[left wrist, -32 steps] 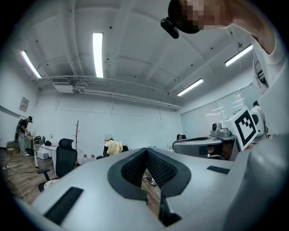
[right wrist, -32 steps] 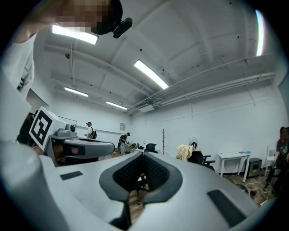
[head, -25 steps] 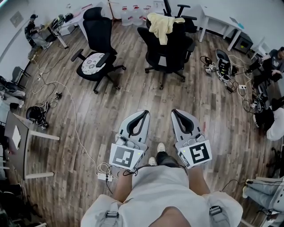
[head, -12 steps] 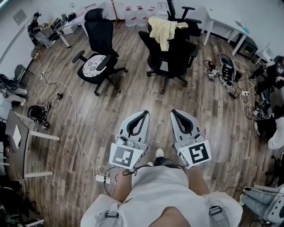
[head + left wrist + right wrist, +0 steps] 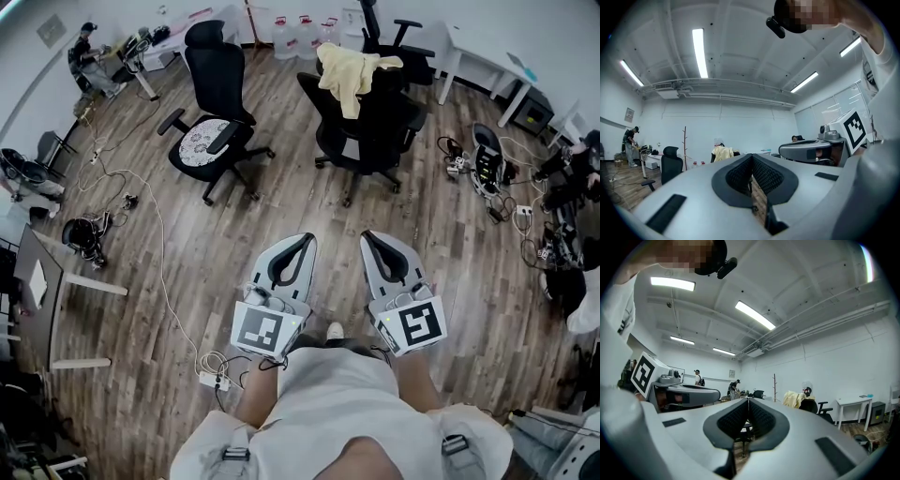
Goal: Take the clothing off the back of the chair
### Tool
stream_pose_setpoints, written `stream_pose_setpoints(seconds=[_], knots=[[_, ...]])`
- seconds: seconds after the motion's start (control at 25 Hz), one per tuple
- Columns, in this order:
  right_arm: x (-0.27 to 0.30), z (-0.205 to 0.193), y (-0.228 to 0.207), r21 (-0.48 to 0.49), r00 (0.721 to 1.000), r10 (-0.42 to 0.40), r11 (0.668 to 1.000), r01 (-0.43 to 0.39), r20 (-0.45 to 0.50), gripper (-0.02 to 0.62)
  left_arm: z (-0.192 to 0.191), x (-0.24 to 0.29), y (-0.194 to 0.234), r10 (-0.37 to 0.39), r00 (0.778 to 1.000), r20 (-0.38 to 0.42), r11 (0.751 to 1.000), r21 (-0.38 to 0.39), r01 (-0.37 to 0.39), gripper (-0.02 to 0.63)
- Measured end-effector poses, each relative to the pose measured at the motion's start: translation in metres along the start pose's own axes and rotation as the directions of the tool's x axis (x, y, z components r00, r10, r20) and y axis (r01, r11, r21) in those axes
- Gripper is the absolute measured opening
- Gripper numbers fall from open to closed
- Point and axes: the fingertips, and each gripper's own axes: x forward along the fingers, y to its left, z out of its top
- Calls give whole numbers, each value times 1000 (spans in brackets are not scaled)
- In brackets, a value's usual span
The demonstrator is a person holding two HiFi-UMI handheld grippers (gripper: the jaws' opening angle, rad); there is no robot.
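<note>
Head view shows the pale yellow cloth garment (image 5: 349, 73) draped over the top of the backrest of the black mesh office chair (image 5: 366, 127). This chair stands on the brown wooden plank floor (image 5: 441, 272), at about 12 o'clock from the person and well apart from both hands. The left gripper (image 5: 305, 239) and the right gripper (image 5: 367, 237) are held side by side in front of the body and point level toward the chair. The fingers of both are clenched together, and nothing is between them.

The garment hangs downward from the top edge of the backrest, so its long axis seems to run up and down, with one part falling lower along the back. In the left gripper view it sits a little toward 11 o'clock of the fingers, and in the right gripper view a little toward 1 o'clock. The right gripper looks slightly nearer, I think. Both must first come close and release their fingers before any grasp.
</note>
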Motion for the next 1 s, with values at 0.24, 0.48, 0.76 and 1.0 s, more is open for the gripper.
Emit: stream_pose_setpoints(seconds=[0.24,0.48,0.76,1.0], knots=[[18,-2,-16,4,1000,0,1000,0,2,21,-3,20,11,1,1000,15,1000,-5,-1,17],[43,-9,-26,6,1000,-11,1000,11,-4,21,-10,38,30,-11,1000,10,1000,-11,11,17],[84,-14,-39,0,999,-33,999,33,-16,21,-16,65,67,-26,1000,9,999,-24,27,17],[121,-17,-47,-4,998,-54,999,54,-26,21,-19,87,101,-46,999,1,999,-30,46,17]])
